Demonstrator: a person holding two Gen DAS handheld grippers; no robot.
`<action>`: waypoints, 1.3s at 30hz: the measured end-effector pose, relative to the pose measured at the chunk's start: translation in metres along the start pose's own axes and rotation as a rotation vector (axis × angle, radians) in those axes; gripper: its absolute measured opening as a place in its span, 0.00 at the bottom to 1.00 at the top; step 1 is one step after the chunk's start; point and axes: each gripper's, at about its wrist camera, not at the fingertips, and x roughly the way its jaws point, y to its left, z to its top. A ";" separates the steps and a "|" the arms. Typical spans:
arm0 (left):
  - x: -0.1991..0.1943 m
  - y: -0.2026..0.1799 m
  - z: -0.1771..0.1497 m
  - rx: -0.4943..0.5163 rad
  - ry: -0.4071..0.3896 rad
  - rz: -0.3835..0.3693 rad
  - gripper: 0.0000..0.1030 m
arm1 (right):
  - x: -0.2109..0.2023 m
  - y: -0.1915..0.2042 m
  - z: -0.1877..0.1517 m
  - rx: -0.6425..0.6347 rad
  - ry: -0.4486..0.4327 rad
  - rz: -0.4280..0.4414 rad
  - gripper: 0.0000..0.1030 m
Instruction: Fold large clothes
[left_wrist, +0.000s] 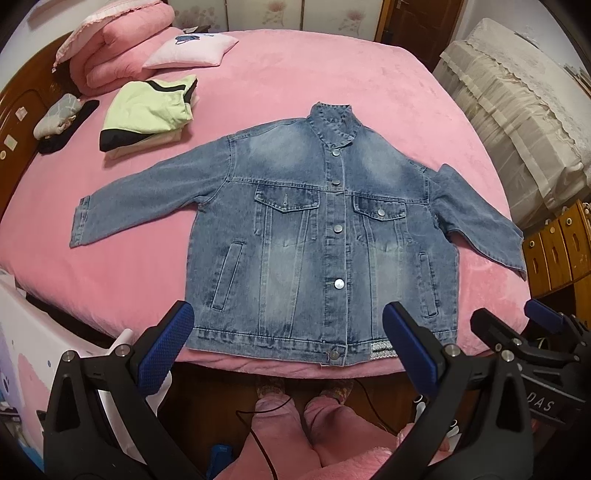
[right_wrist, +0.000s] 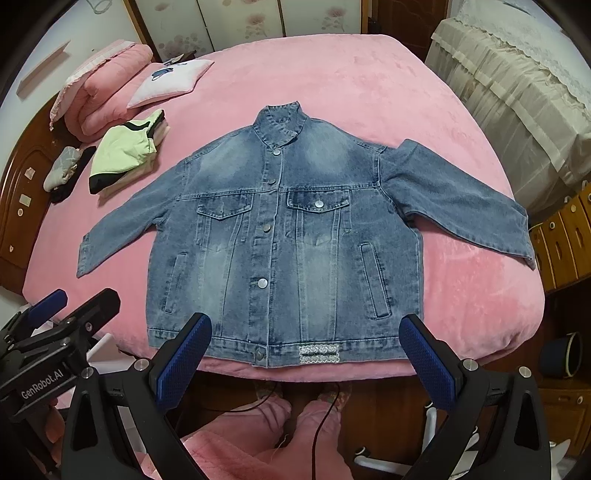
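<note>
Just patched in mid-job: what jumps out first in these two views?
The denim jacket dominates: buttoned, front up, sleeves spread, flat in the middle of the pink bed, hem at the near edge. Both grippers hang open just short of that hem, left gripper and right gripper, touching nothing. A folded pale green garment lies far left.

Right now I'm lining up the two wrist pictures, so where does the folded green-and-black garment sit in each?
Left wrist view: the folded green-and-black garment lies upper left on the pink bed, beyond the denim jacket sleeve.
Right wrist view: it lies at the left, again past that sleeve of the jacket.
Shared landmark: the white pillow just behind it.
</note>
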 end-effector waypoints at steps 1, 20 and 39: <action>0.002 0.000 0.001 -0.004 0.005 0.000 0.98 | 0.001 -0.001 0.000 -0.003 -0.010 -0.008 1.00; 0.029 0.004 0.000 -0.009 0.018 0.061 0.98 | 0.032 -0.018 0.001 0.035 0.042 -0.022 1.00; 0.037 -0.019 -0.011 0.027 0.054 0.032 0.98 | 0.040 -0.028 -0.006 0.042 0.066 -0.022 1.00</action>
